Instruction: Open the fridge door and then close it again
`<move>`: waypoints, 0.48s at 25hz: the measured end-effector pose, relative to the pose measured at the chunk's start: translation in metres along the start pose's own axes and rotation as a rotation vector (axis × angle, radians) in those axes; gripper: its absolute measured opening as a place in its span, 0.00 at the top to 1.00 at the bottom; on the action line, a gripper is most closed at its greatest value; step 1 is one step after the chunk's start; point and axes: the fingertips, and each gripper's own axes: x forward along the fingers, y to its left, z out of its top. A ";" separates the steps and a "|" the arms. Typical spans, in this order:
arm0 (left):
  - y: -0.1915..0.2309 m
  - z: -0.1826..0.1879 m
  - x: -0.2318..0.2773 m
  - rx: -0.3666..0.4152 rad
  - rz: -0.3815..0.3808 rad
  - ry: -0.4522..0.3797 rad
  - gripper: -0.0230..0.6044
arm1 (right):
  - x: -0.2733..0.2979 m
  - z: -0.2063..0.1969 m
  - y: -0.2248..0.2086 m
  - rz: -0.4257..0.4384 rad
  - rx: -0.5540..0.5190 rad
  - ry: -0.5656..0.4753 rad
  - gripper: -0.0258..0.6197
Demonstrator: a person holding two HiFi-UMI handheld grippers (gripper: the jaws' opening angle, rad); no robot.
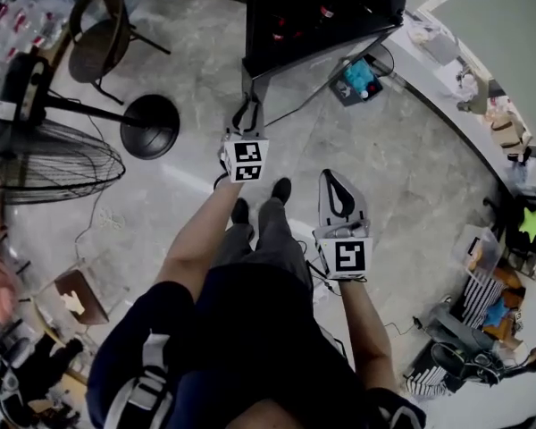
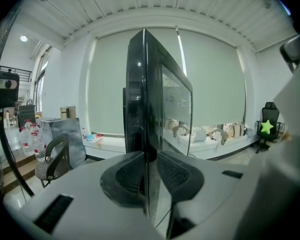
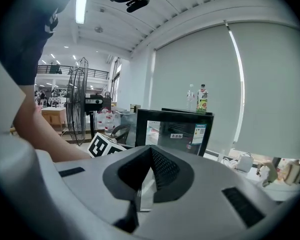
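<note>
Bright diffuse daylight comes through the blinds (image 2: 215, 84), the fridge door (image 2: 175, 109) glints, and fisheye corners go dark.

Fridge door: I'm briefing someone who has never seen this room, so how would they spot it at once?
Find the black fridge standing ahead of the person's shoes. Its glass door stands swung out from the cabinet, a thin dark-framed pane. Nothing else here has the left gripper clamped on its edge.
</note>
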 end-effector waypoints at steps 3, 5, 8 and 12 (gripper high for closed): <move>-0.006 -0.002 -0.006 0.010 -0.007 0.003 0.82 | -0.010 -0.002 0.004 -0.028 0.000 0.007 0.93; -0.010 -0.003 -0.009 0.016 -0.014 0.005 0.82 | -0.017 -0.002 0.005 -0.044 0.011 0.005 0.93; -0.020 -0.004 -0.015 0.027 -0.022 0.006 0.83 | -0.030 -0.006 0.003 -0.066 0.018 0.016 0.93; -0.034 -0.007 -0.021 0.034 -0.022 0.006 0.83 | -0.044 -0.016 -0.002 -0.083 0.021 0.045 0.93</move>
